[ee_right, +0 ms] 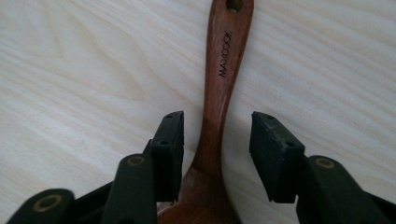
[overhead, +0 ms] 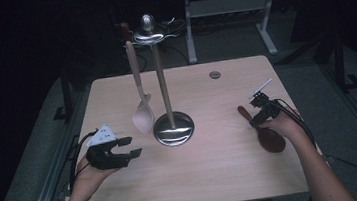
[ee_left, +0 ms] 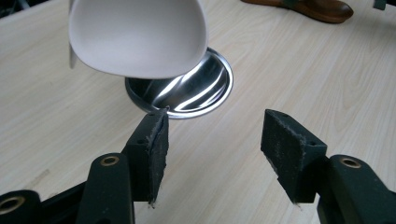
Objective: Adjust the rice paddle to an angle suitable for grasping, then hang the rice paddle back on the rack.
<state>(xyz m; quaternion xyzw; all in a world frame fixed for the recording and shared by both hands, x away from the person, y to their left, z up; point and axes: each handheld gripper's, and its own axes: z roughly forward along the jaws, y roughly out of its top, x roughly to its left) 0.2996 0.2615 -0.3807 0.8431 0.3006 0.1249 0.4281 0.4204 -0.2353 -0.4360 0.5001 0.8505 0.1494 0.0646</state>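
Note:
A dark wooden spoon (overhead: 271, 140) (ee_right: 224, 70) lies on the right of the light wooden table (overhead: 214, 177), handle pointing away from the person. My right gripper (overhead: 256, 114) (ee_right: 217, 135) is open and low over it. Its jaws stand on either side of the handle with a gap on both sides. A pale spoon (overhead: 143, 118) (ee_left: 140, 37) hangs bowl down from a metal stand (overhead: 161, 77) with a round shiny base (overhead: 173, 129) (ee_left: 196, 91). My left gripper (overhead: 131, 146) (ee_left: 215, 135) is open and empty near the table, left of the base and just short of the pale bowl.
A round cable grommet (overhead: 215, 74) sits near the table's far edge. Behind the table stands a white desk frame (overhead: 227, 10) on a dark floor. The wooden spoon (ee_left: 317, 8) lies beyond the stand base in the left gripper view.

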